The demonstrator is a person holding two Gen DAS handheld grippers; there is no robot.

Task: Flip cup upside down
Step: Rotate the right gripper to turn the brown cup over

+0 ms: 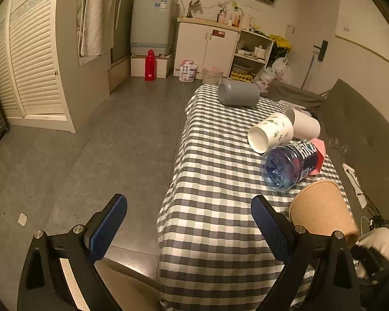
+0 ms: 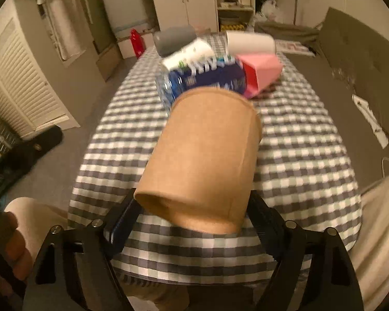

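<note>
Midway: right claw [image 2: 192, 223] grips the brown cup [image 2: 202, 155] above the checked table [image 2: 311, 160].
Left claw [image 1: 189, 223] hangs wide, empty; best to finish the turn gently and set the rim down flat.

The left gripper [image 1: 189, 223] hangs wide open at six o'clock over the edge of a checked tablecloth [image 1: 215, 181], with a tilted brown paper cup [image 1: 321, 210] at four o'clock and a fallen blue bottle [image 1: 287, 165] just beyond it.
</note>
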